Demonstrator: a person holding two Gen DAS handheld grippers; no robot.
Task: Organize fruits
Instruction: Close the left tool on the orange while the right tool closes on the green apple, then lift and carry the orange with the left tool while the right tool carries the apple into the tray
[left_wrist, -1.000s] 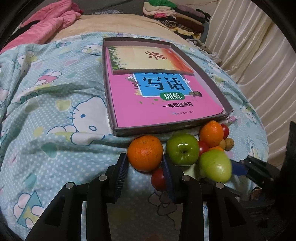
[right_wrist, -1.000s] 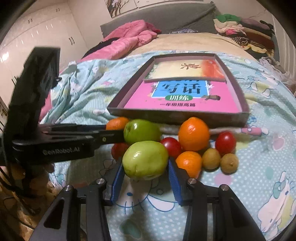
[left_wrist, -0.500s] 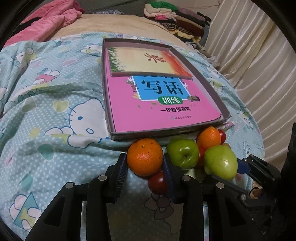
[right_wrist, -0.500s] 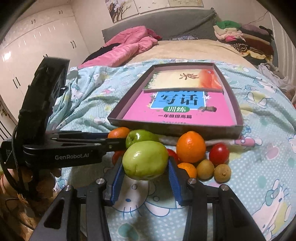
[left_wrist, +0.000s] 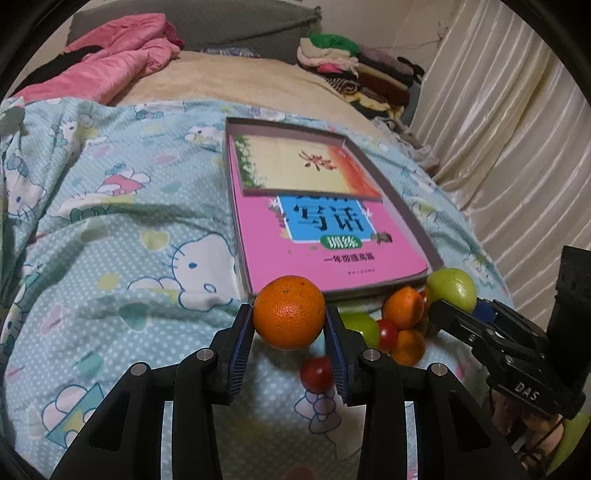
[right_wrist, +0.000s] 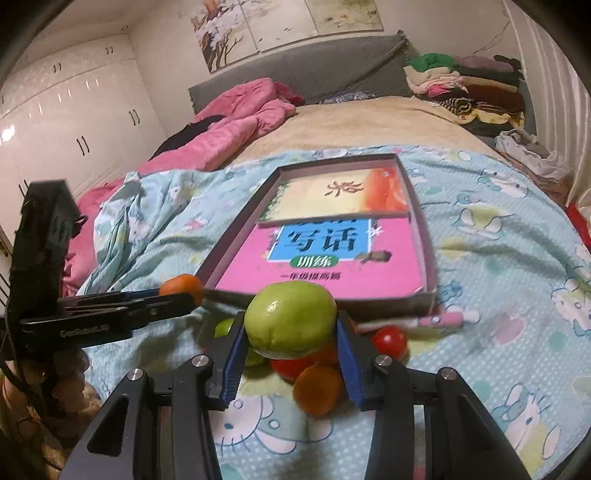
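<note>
A bed (right_wrist: 369, 122) filled both views, its near part covered by a pale blue cartoon-cat quilt (left_wrist: 110, 236). A heap of pink bedding (right_wrist: 236, 122) and a stack of folded clothes (right_wrist: 461, 85) lay at the far end, with white wardrobe doors (right_wrist: 74, 122) to one side. On the quilt sat a shallow tray (right_wrist: 229, 243) holding a pink book (left_wrist: 325, 243) printed with large Chinese characters and a smaller cream-and-orange book (left_wrist: 303, 166) overlapping its far end; motion blur left the small print unreadable.

The left gripper (left_wrist: 289, 319) was clamped on an orange (left_wrist: 289, 317), raised in front of the tray's near edge. The right gripper (right_wrist: 291, 321) was clamped on a green apple (right_wrist: 291, 319), likewise lifted over the fruit pile. The letters "DAS" showed on the right gripper's body in the left view; the lettering on the left gripper's body in the right view was too smeared to read.

The rest of the fruit lay on the quilt just before the tray: a second green apple (left_wrist: 360, 326), two more oranges (left_wrist: 402, 312), and small red tomatoes (left_wrist: 316, 373), most half hidden behind the gripper fingers. A pink pen (right_wrist: 439, 319) lay along the tray's near wall.
</note>
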